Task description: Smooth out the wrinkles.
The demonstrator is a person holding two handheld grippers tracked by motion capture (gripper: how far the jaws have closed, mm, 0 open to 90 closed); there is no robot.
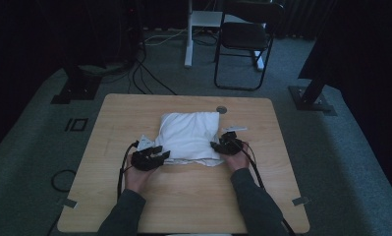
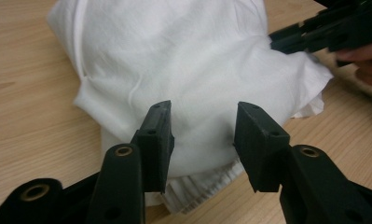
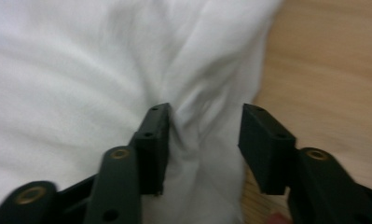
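a white pillow (image 1: 190,132) in its case is lying near the middle of the wooden counter (image 1: 134,105), a loose flap of the case trailing out at its 7 o'clock corner. the left gripper (image 1: 160,153) is sitting at that 7 o'clock corner, jaws spread apart with the bulging fabric (image 2: 183,79) between them, not pinching it. the right gripper (image 1: 217,145) is sitting at 4 o'clock, jaws also parted, straddling a creased fold (image 3: 193,116) at the pillow's edge. a black chair (image 1: 245,37) is standing beyond the counter at 12 o'clock.
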